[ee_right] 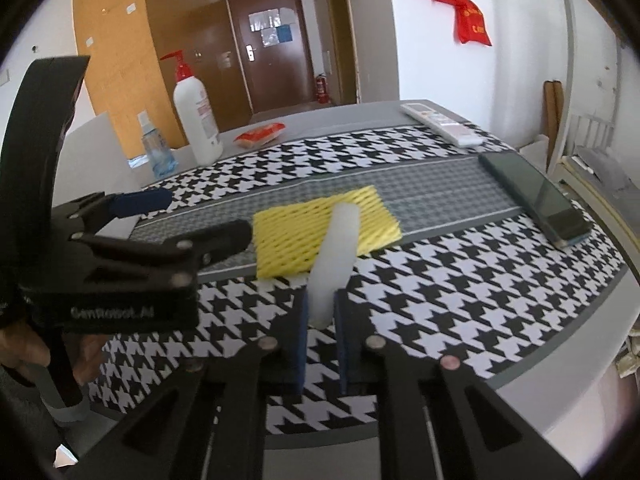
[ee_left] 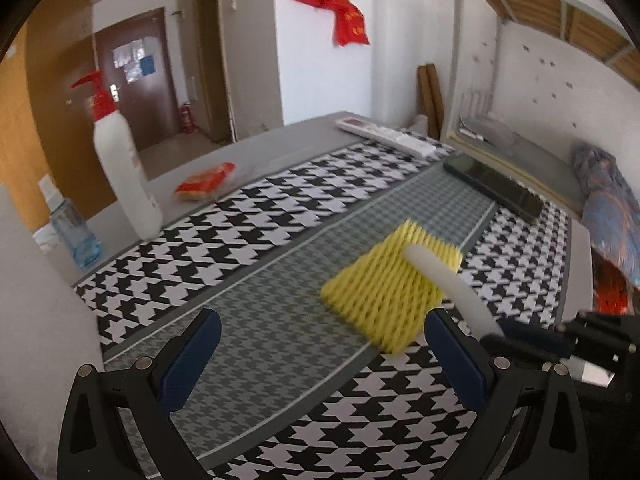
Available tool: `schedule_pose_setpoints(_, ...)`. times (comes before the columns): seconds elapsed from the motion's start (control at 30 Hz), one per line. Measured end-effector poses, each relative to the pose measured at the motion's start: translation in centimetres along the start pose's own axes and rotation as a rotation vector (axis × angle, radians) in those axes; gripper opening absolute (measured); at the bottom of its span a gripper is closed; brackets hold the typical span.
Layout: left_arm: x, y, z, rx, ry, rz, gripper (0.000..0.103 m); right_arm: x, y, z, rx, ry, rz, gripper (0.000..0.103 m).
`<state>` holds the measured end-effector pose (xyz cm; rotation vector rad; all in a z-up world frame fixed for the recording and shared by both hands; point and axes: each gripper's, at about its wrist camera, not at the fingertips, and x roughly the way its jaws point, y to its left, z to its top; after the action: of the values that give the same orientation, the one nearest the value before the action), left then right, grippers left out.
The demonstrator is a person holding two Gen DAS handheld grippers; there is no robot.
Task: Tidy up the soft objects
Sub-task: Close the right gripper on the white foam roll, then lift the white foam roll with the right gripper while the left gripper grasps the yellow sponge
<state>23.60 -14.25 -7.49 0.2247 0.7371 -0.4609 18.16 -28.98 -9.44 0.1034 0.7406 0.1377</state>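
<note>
Lettering "GenRobot.AI" — left tool (ee_right: 200, 216) body

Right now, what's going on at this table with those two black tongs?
A person is tidying soft things with hand-held tongs. The right tongs are shut on a white foam tube, held over a yellow foam net that lies flat on the patterned cloth. The left tongs are open and empty, beside the net.

White walls (ee_right: 432, 72), brown door (ee_right: 272, 44), bunk bed (ee_left: 532, 12)
</note>
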Motion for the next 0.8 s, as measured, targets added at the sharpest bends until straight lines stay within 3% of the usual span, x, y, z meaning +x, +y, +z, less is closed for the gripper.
schedule_pose_setpoints(0.17,0.8,-1.3,0.2,0.071,0.04,-0.031,0.102,0.1,-0.5,-0.1,0.004,-0.001,0.016,0.016)
schedule_pose_setpoints(0.33,1.4,-2.5,0.4,0.131,0.023,-0.061,0.1,0.1,-1.3,-0.4,0.017,0.008,0.034,0.016)
schedule_pose_setpoints(0.6,3.2,-3.2,0.5,0.186,0.042,-0.08,0.08,0.1,-2.0,-0.8,0.031,0.02,0.059,0.016)
schedule_pose_setpoints(0.8,3.6,-4.4,0.5,0.245,0.029,-0.096,0.078,0.1,-2.3,-1.0,0.042,0.023,0.065,0.016)
